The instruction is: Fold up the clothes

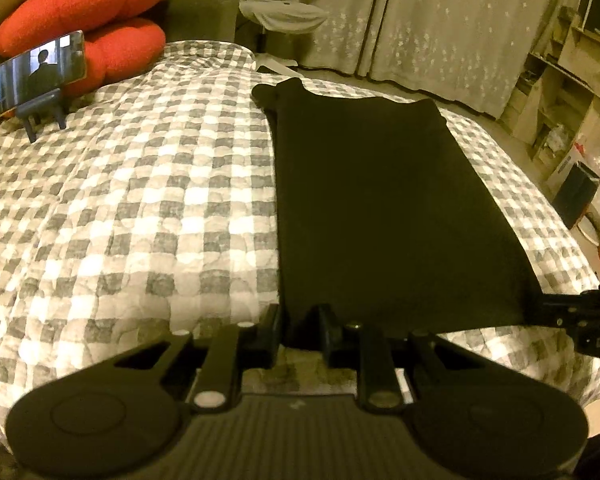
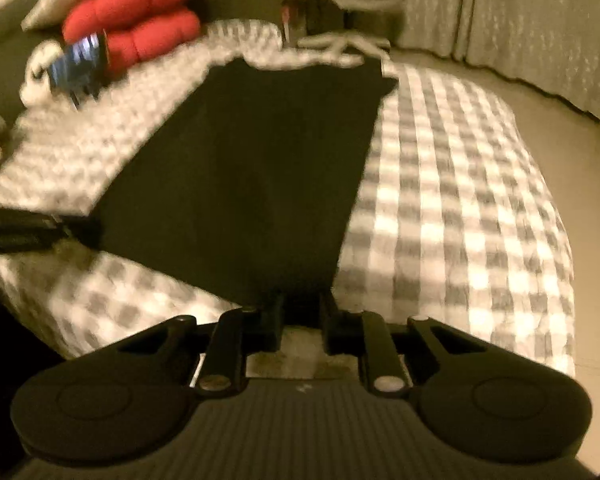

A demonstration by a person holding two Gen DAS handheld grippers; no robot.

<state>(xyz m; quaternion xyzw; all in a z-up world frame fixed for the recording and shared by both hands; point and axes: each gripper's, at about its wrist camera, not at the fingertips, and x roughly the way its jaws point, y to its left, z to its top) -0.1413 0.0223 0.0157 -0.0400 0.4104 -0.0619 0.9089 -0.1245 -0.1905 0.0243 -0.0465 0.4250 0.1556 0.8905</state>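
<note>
A black garment (image 1: 380, 200) lies flat and stretched lengthwise on the grey-and-white checked bedspread (image 1: 140, 200). My left gripper (image 1: 302, 328) is shut on its near left corner, with dark fabric between the two fingers. My right gripper (image 2: 302, 320) is shut on the near right corner of the same garment (image 2: 260, 160). In the left wrist view the right gripper (image 1: 548, 308) reaches in from the right edge at that corner. In the blurred right wrist view the left gripper (image 2: 72, 228) shows at the left. The garment's near hem runs taut between the two grippers.
Red cushions (image 1: 88, 12) and a phone on a small stand (image 1: 36, 72) sit at the bed's far left. Curtains (image 1: 420, 20) hang behind the bed. Shelves with clutter (image 1: 560, 92) stand to the right. The bed's right edge drops to bare floor (image 2: 580, 200).
</note>
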